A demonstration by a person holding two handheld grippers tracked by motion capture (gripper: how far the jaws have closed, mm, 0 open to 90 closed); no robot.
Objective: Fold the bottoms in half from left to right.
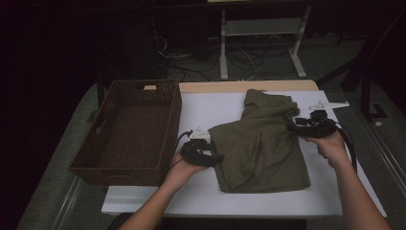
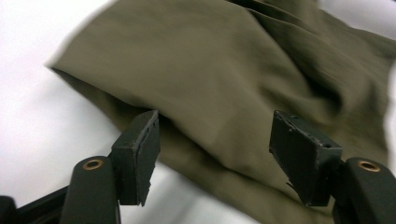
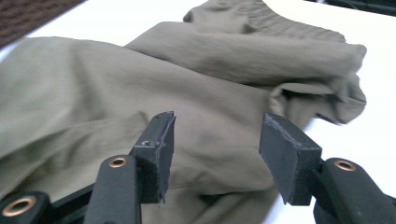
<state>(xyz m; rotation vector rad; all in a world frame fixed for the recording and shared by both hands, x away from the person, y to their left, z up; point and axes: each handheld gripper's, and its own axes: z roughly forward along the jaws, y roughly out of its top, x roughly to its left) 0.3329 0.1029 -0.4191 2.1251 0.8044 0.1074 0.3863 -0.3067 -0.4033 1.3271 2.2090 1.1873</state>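
An olive-green garment (image 1: 261,143) lies folded and rumpled on the white table top (image 1: 201,108), its ribbed waistband at the far end. My left gripper (image 1: 218,157) sits at the cloth's left edge, held in a hand. Its jaws stand open over the garment (image 2: 224,79), with nothing pinched between the pads (image 2: 149,140). My right gripper (image 1: 293,125) is at the cloth's right edge. It is open too, and the garment (image 3: 140,84) lies loose beyond its pads (image 3: 285,154).
A dark brown wicker basket (image 1: 131,165) stands empty on the table's left side, close to my left hand. A white bracket-like piece (image 1: 330,104) lies at the far right of the table. Cables and a white frame (image 1: 261,43) are on the floor behind.
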